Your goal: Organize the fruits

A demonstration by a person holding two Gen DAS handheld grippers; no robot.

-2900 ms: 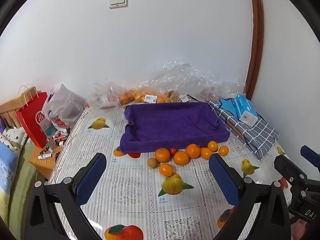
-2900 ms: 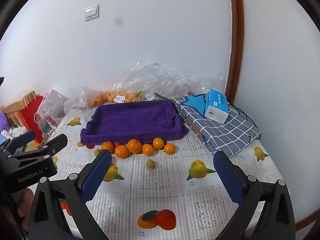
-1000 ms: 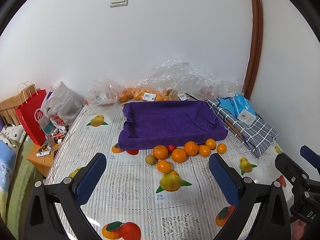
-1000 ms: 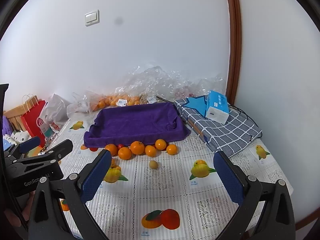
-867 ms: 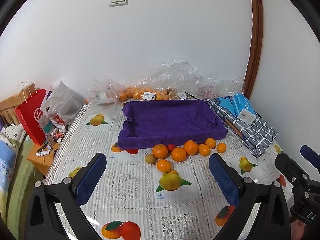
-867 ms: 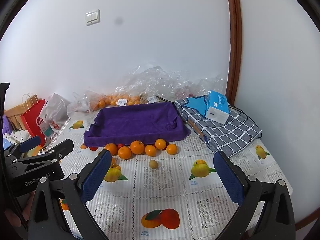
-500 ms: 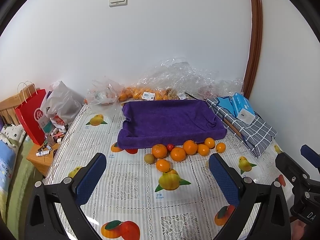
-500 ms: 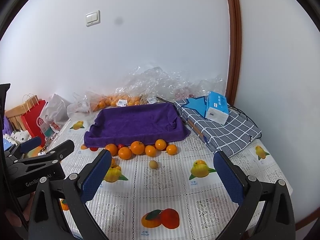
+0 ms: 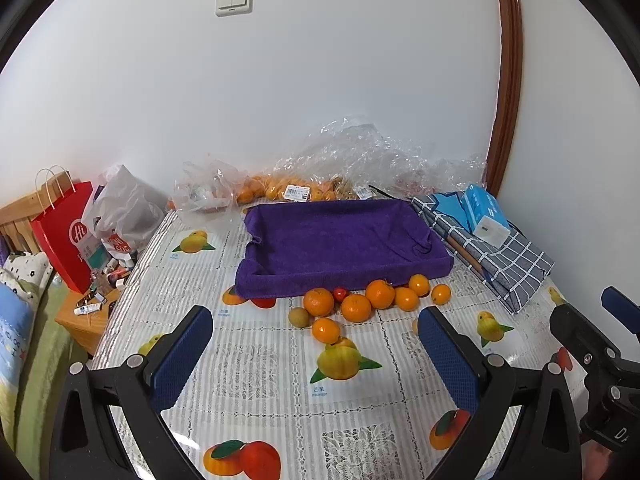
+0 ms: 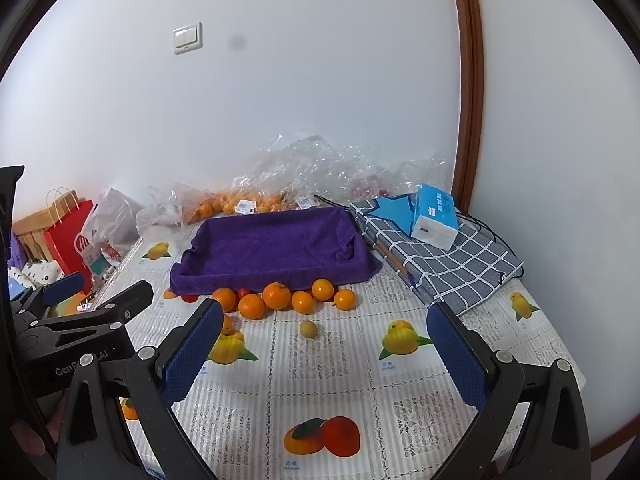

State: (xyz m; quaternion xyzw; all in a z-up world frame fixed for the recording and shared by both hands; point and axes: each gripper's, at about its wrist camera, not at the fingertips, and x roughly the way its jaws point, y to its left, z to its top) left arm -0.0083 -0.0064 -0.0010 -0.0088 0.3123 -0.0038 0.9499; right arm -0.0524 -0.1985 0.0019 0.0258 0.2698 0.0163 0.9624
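Oranges (image 9: 355, 307) loose on the counter (image 9: 256, 368) just in front of the purple tray (image 9: 340, 240), a small brown fruit (image 10: 308, 329) nearby. Tray empty; nothing sorted yet. Left gripper (image 9: 316, 360) and right gripper (image 10: 324, 354): fingers wide apart, holding nothing.
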